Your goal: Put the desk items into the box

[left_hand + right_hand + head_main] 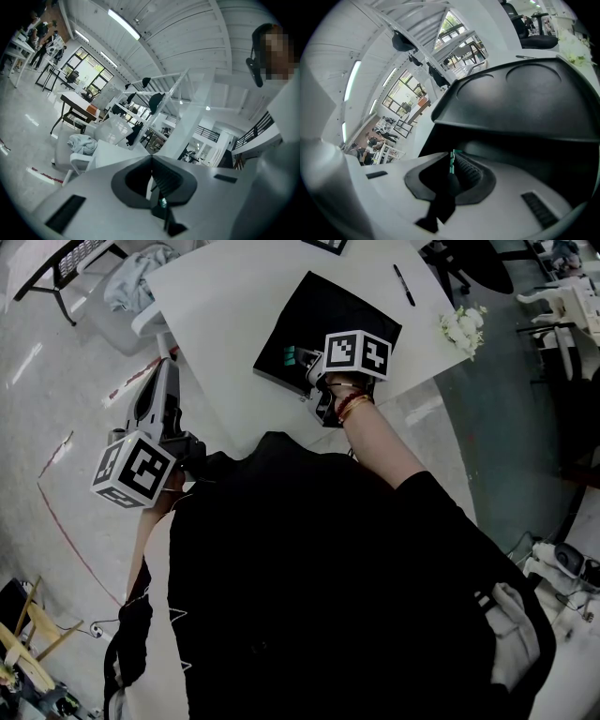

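Note:
A black box lies on the white table. My right gripper is at the box's near left edge, shut on a small green item. In the right gripper view the green item shows only as a thin strip in the seam of the closed jaws, with the box's dark wall right ahead of them. My left gripper hangs off the table's left side over the floor. Its jaws are shut with nothing between them. A black pen lies on the table beyond the box.
White flowers sit at the table's right edge. A white chair with a grey cloth stands left of the table, close to my left gripper. Red tape lines mark the floor. The person's dark-clothed body fills the lower head view.

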`<state>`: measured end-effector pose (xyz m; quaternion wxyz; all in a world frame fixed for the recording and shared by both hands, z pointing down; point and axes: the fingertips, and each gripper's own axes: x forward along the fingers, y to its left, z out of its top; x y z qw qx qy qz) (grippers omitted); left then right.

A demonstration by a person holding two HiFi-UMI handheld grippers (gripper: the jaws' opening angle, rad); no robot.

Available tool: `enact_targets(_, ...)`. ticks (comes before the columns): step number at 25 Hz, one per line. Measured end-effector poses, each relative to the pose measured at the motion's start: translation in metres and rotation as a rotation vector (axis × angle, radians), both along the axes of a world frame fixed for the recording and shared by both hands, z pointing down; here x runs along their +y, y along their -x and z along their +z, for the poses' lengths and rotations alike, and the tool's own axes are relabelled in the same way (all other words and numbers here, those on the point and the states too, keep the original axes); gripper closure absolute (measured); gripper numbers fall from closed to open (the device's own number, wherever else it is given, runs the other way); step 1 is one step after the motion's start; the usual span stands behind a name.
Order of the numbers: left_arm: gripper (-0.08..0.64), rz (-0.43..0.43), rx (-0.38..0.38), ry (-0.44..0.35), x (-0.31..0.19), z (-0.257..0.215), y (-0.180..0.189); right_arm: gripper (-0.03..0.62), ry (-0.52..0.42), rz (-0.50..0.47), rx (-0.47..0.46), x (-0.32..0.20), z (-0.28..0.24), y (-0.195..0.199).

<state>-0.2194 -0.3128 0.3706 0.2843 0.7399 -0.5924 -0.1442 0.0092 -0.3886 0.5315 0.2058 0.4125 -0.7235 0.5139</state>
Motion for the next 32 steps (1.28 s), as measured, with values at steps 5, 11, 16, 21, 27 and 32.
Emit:
enact_targets(5, 0.551, 0.003, 0.004, -0.006, -0.004, -0.001, 0.004, 0.540, 0.004, 0.006, 0.013, -0.002, 0.002, 0.000)
enact_targets(11, 0.551, 0.011, 0.007, -0.021, -0.007, -0.005, 0.008, 0.508, 0.000, 0.030, 0.022, -0.003, 0.001, -0.002)
enact_targets(16, 0.551, 0.020, 0.013, -0.030, -0.008, -0.007, 0.012, 0.497, -0.016, 0.071, 0.032, -0.004, -0.002, -0.008)
enact_targets(21, 0.551, 0.037, 0.017, -0.036, -0.007, -0.008, 0.012, 0.497, -0.039, 0.121, 0.037, -0.004, -0.008, -0.015)
enact_targets(27, 0.551, 0.071, 0.021, -0.042, -0.005, -0.010, 0.013, 0.508, -0.105, 0.206, 0.051, -0.004, -0.021, -0.027)
enact_targets(32, 0.551, 0.120, 0.016, -0.047, -0.002, -0.014, 0.009, 0.546, -0.159, 0.296, 0.063, 0.006, -0.035, -0.039)
